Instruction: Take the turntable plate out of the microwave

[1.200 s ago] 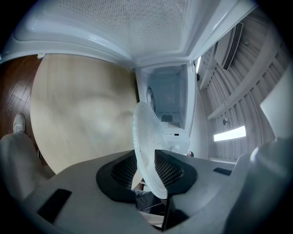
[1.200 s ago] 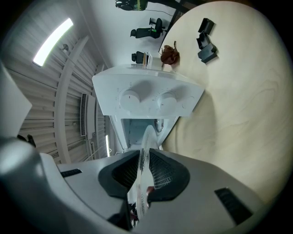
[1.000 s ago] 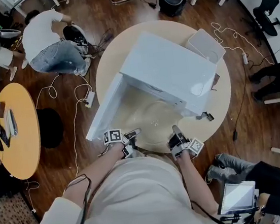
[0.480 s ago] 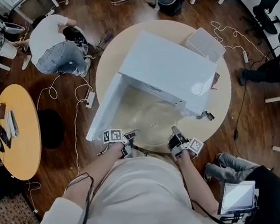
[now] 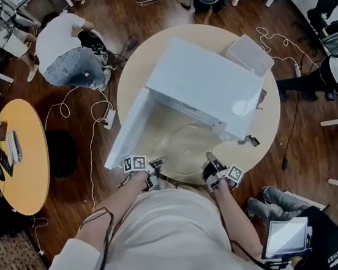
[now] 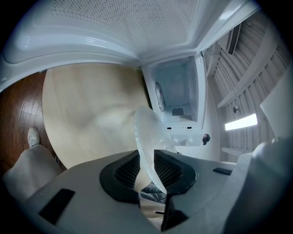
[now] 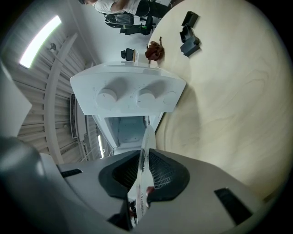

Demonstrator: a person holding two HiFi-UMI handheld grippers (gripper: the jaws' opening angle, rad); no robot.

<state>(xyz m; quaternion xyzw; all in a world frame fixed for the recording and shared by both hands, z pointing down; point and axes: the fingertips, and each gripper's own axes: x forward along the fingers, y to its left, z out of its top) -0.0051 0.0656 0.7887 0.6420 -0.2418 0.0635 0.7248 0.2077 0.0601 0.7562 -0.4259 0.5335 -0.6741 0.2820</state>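
Left tongs (image 5: 158,163) clamp the near rim of the glass plate (image 5: 186,149) at about 8 o'clock, and the right tongs (image 5: 211,159) pinch it at 4 o'clock. Each pair is drawn narrow on the glass edge. Held between them, the plate sits just in front of the microwave (image 5: 202,83), whose door (image 5: 126,137) swings open toward 7 o'clock. Whether the plate touches the surface below, I cannot tell. The worktop (image 5: 266,126) is round, of pale matt wood. It carries a flat white box (image 5: 248,54) at 1 o'clock and a small dark object (image 5: 248,141) near its 4 o'clock edge. Round it runs a dark plank floor (image 5: 147,14) strewn with white cables (image 5: 90,120). A smaller orange table (image 5: 27,159) stands at 9 o'clock, and a person (image 5: 62,49) crouches at 11 o'clock.
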